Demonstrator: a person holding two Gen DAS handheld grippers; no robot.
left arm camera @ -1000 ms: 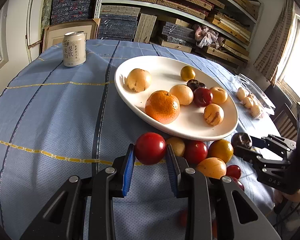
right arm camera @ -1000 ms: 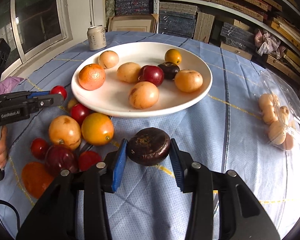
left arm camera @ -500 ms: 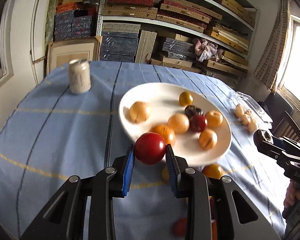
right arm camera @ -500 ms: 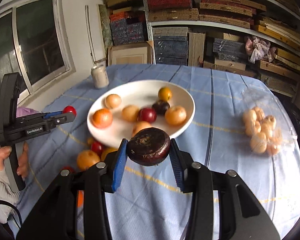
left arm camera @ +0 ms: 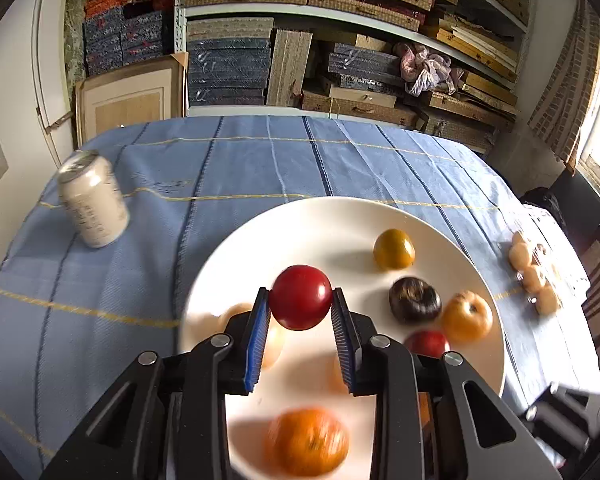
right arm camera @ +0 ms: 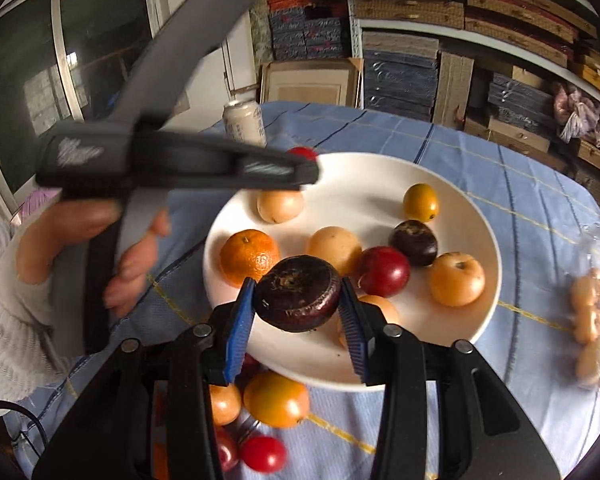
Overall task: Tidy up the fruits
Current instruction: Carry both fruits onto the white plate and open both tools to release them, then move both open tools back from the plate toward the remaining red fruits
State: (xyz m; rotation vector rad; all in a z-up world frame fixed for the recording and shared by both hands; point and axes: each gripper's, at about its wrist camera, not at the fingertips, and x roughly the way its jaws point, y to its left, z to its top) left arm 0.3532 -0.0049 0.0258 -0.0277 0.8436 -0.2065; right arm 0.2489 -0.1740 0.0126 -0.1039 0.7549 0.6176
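Dark flattened fruit [right arm camera: 298, 298], stem end toward 11 o'clock, long axis 9-to-3, sits clamped in my right hand-held gripper [right arm camera: 298, 312]; my left hand-held gripper [left arm camera: 301, 312] clamps a round red fruit [left arm camera: 300, 297].

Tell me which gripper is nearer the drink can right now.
Left. The left gripper, shut on a red fruit, hangs over the plate's far-left rim just short of the can. The right gripper, holding a dark fruit, is over the plate's near edge.
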